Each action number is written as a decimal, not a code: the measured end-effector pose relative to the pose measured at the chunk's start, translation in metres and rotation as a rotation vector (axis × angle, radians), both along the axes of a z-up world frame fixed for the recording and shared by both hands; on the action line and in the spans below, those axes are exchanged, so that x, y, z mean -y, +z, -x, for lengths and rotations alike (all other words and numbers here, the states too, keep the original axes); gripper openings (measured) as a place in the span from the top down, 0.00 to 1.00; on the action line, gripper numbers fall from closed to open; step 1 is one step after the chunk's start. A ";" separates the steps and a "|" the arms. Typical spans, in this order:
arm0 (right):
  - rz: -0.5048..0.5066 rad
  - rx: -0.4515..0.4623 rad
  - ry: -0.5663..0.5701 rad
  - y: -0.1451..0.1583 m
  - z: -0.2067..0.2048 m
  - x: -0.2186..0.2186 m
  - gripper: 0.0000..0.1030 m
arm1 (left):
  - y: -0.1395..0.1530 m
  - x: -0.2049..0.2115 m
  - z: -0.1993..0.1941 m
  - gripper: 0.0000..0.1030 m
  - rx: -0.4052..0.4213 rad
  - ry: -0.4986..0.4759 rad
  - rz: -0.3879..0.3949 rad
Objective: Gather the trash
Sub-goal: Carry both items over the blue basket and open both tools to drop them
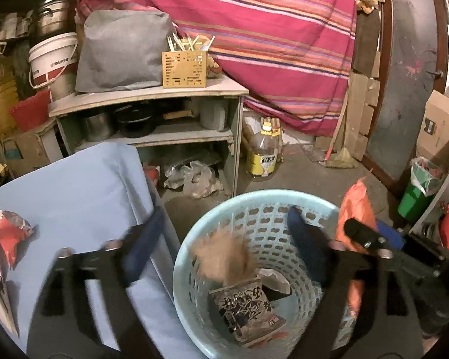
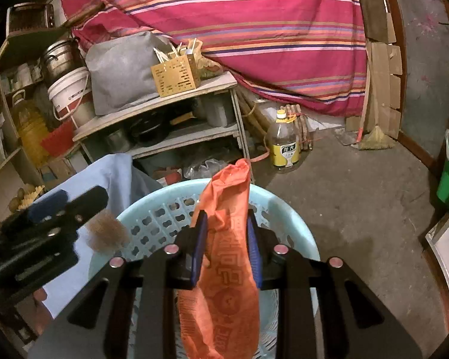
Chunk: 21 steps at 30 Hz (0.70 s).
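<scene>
left gripper (image 1: pixel 224 236) tilted down, spread wide above basket (image 1: pixel 194 257); right gripper (image 2: pixel 226 248) angled down, pinching orange wrapper (image 2: pixel 224 269).

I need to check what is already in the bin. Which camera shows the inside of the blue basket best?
The left wrist view: it looks down into the blue basket, showing a printed packet on the bottom and a brown tuft above it. In the right wrist view, the orange wrapper and right tool hide most of the interior.

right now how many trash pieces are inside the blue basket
3 visible: a printed snack packet at the bottom, a grey scrap behind it, and a blurred brown fuzzy clump over the basket. More may be hidden.
</scene>
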State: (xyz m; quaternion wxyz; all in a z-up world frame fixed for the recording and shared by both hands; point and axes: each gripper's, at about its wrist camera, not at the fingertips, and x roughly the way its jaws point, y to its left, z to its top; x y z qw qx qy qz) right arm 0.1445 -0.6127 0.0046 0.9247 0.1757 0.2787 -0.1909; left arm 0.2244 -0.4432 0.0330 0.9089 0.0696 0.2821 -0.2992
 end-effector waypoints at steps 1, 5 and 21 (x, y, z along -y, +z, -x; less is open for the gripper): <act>0.001 -0.003 0.000 0.000 -0.001 -0.002 0.75 | 0.001 -0.001 0.001 0.14 0.004 -0.004 0.005; -0.004 -0.003 0.002 0.000 -0.002 -0.002 0.75 | 0.005 -0.002 0.003 0.10 0.009 -0.006 -0.001; 0.051 -0.029 -0.001 0.007 -0.017 -0.035 0.22 | 0.027 -0.102 0.003 0.05 0.031 0.125 0.021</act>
